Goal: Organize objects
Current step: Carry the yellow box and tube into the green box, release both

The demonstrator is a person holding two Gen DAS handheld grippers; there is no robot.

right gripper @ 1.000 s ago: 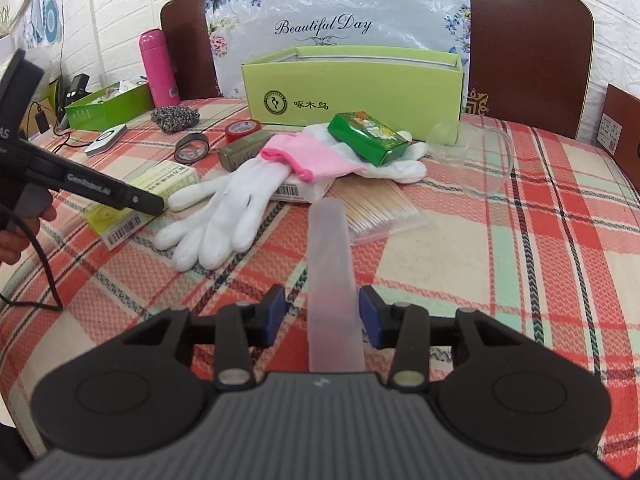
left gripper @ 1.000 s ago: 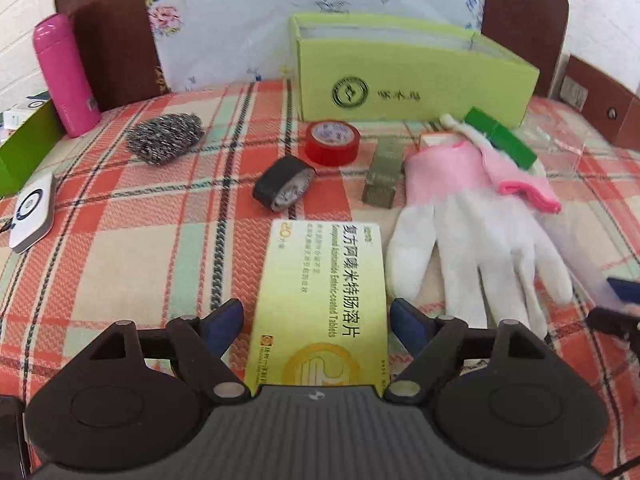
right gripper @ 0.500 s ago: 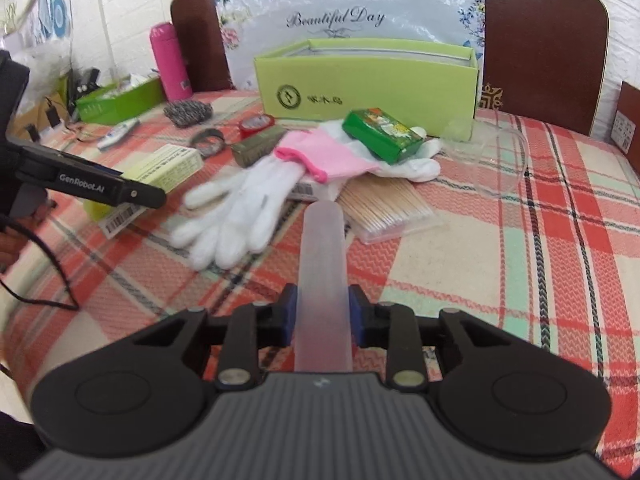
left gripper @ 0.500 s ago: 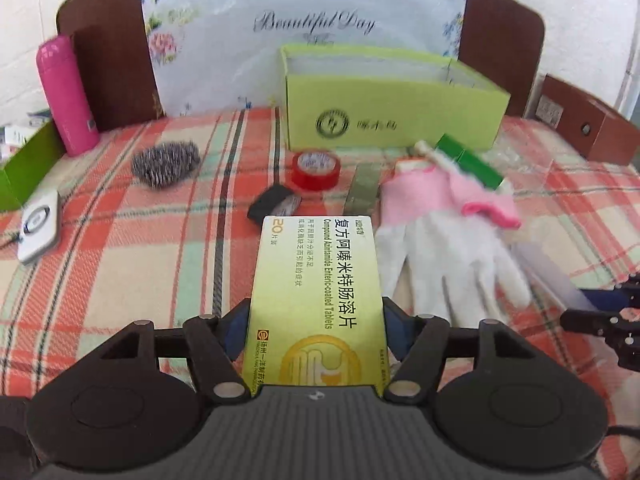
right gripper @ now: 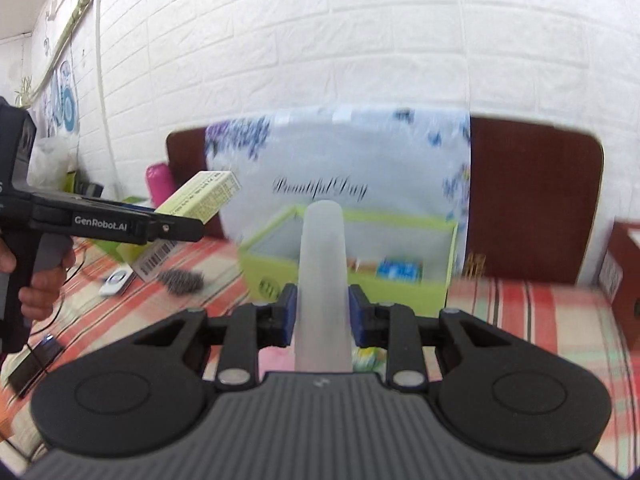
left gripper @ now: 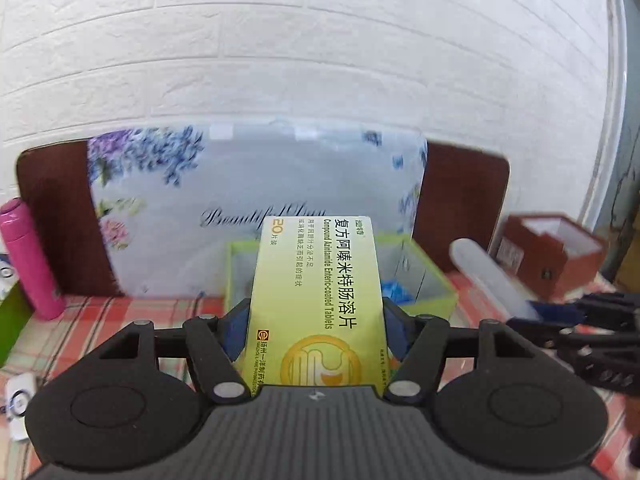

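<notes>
Both grippers' fingers [left gripper: 394,322] [right gripper: 289,318] clamped, raised side by side.

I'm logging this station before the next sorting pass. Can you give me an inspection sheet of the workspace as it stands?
Surface: plaid tablecloth, red and cream.
Job's things: tablet box and translucent tube, both lifted; open green box behind, with items inside.
Clutter: pink bottle, steel scourer, white remote, brown box.
Grippers: left gripper shut on tablet box; right gripper shut on translucent tube.
Cables: black cable by the hand.
Surroundings: white brick wall, floral bag.
</notes>
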